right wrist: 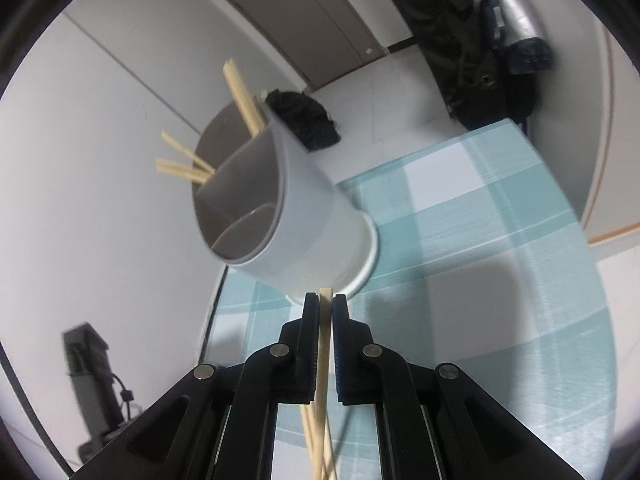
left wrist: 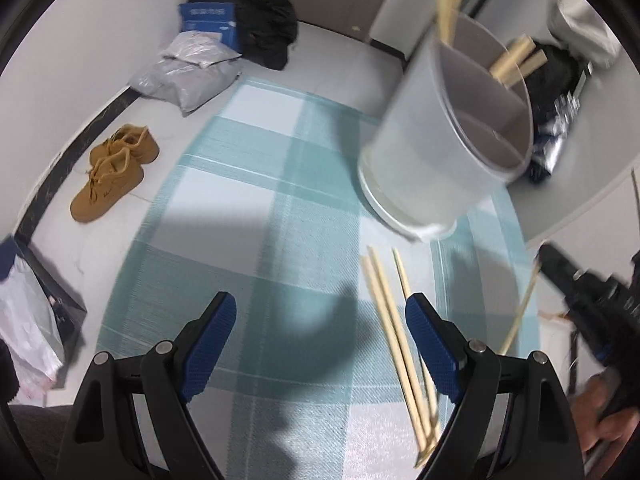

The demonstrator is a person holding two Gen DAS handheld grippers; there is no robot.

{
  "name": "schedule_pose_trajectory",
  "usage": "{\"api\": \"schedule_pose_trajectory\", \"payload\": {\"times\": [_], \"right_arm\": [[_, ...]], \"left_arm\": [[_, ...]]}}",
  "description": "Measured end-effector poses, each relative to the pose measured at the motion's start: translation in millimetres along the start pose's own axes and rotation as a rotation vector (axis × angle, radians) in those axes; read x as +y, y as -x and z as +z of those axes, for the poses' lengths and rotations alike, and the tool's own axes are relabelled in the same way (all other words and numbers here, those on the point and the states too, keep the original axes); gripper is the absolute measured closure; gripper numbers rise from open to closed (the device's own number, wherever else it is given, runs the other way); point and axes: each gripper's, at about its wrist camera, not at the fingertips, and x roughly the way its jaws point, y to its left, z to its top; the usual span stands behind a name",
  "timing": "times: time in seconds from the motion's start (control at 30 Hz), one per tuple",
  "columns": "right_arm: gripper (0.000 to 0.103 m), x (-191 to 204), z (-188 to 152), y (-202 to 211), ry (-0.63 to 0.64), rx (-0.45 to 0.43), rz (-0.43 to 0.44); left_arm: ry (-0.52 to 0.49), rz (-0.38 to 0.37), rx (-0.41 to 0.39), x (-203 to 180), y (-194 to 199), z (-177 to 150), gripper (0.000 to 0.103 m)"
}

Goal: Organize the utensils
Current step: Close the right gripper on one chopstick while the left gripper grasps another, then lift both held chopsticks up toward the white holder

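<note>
Left wrist: left tool [left wrist: 320, 320] wide, holds nothing, above the checked bench [left wrist: 240, 200]. Loose chopsticks [left wrist: 394, 328] lie by its right finger; divided holder [left wrist: 452, 140] beyond, sticks inside.
Right wrist: right tool [right wrist: 326, 308] clamps one chopstick [right wrist: 323, 360], holder [right wrist: 280, 208] just ahead.

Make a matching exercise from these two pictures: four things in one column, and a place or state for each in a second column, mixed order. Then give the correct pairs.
Things
1. left tool
2. right tool
3. brown shoes
4. white divided utensil holder

Places or states
A. on the pale floor beside the wall
B. standing on the checked cloth with chopsticks inside
C. open, holding nothing
D. shut on a chopstick

Pairs: 1-C, 2-D, 3-A, 4-B
</note>
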Motion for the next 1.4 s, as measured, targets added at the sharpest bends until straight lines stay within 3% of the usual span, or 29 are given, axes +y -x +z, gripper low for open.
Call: {"api": "schedule_pose_trajectory", "payload": {"times": [0.2, 0.37, 0.57, 0.9, 1.1, 1.2, 1.27, 1.33, 1.4], "right_arm": [[0.098, -26.2, -0.3, 20.1, -0.075, -0.031, 0.048], [0.098, -48.8, 0.7, 39.2, -0.103, -0.062, 0.074], [0.098, -72.5, 0.7, 51.4, -0.154, -0.091, 0.088], [0.097, -79.9, 3.2, 68.8, -0.154, -0.140, 0.107], [0.097, -76.5, 2.9, 69.5, -0.159, -0.141, 0.134], [0.097, -71.8, 1.8, 72.1, -0.139, -0.147, 0.136], [0.098, -69.8, 1.0, 74.4, -0.126, -0.153, 0.132], [0.097, -70.1, 0.4, 76.3, -0.124, -0.159, 0.129], [0.097, -72.7, 0.5, 77.7, -0.135, -0.164, 0.125]], "left_arm": [[-0.103, 0.058, 0.043, -19.8, -11.2, -13.7, 0.020], [-0.091, 0.110, 0.086, -18.7, -20.1, -20.8, 0.020], [-0.100, 0.221, 0.068, -18.3, -24.0, -18.1, 0.020], [0.109, 0.240, 0.080, 11.2, -14.0, -7.5, 0.020], [0.136, 0.363, 0.098, 9.2, -28.2, -1.4, 0.020], [0.113, 0.401, 0.113, -1.9, -31.5, -1.1, 0.028], [0.131, 0.403, 0.126, -5.8, -30.8, 0.9, 0.040], [0.133, 0.402, 0.141, -8.7, -30.2, 3.1, 0.059], [0.144, 0.415, 0.159, -11.8, -32.5, 5.3, 0.068]]}}
